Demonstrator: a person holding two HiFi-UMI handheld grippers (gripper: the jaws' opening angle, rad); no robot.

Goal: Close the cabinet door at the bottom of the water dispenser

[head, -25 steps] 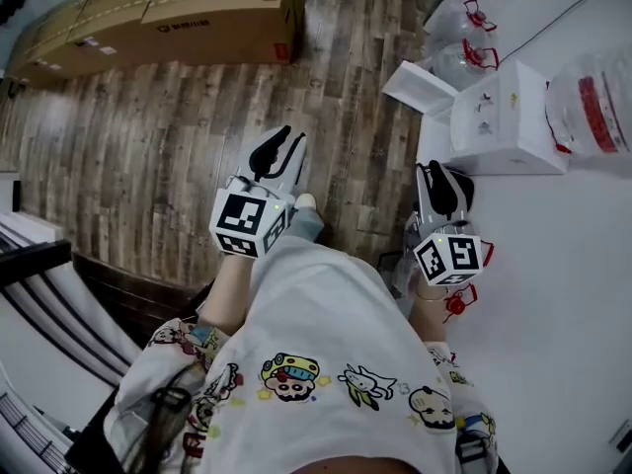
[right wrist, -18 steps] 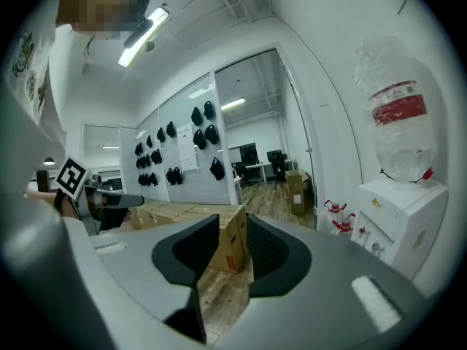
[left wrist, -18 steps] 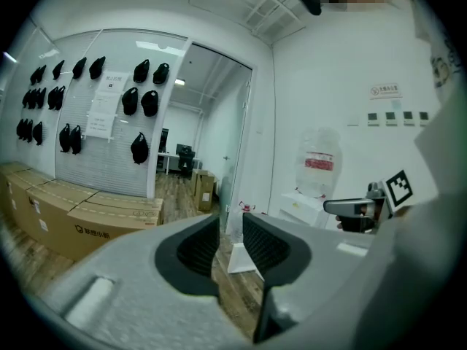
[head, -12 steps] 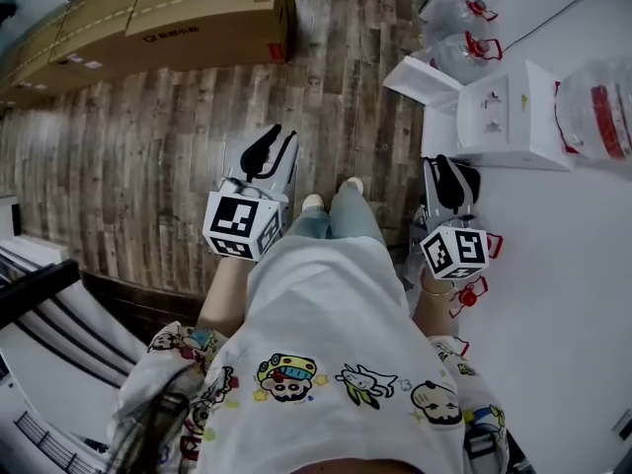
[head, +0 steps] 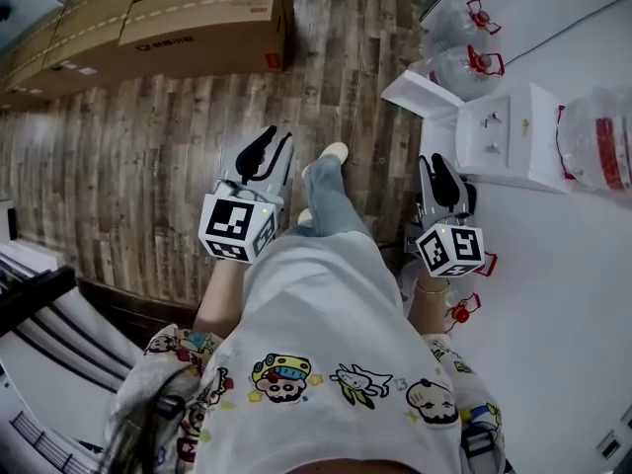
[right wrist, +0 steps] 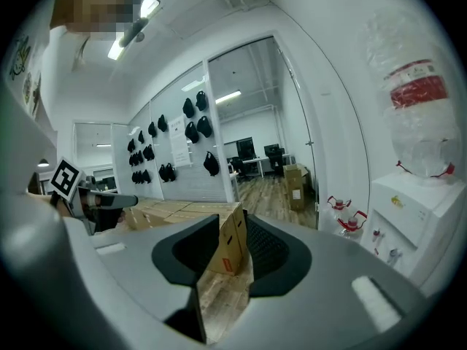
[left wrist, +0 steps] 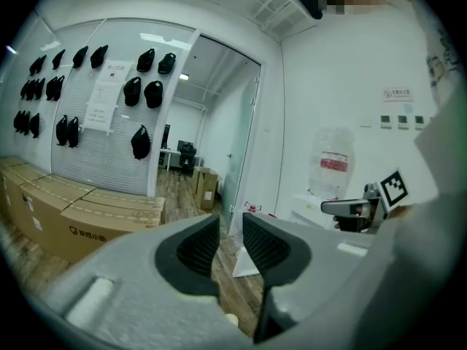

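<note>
The white water dispenser (head: 506,144) stands ahead on the right against the wall, with a clear bottle (head: 595,138) on top. Its bottom cabinet door (head: 419,92) sticks out open over the wooden floor. My left gripper (head: 265,150) is held out over the floor, well short of the door, jaws apart with nothing between them. My right gripper (head: 440,172) is just short of the dispenser's near side, also open and empty. In the left gripper view the gripper (left wrist: 230,228) points toward the door (left wrist: 245,264) and dispenser (left wrist: 332,168). In the right gripper view the gripper (right wrist: 232,240) has the dispenser (right wrist: 416,211) at right.
Long cardboard boxes (head: 158,16) lie along the far left of the floor. Spare water bottles with red handles (head: 468,63) stand beyond the dispenser, and another red-handled bottle (head: 462,306) is by my right arm. The person's leg and shoe (head: 330,156) are between the grippers.
The person has stepped toward the dispenser, one leg swinging ahead. Both grippers have moved forward with the body, and their jaws have stayed as they were.
</note>
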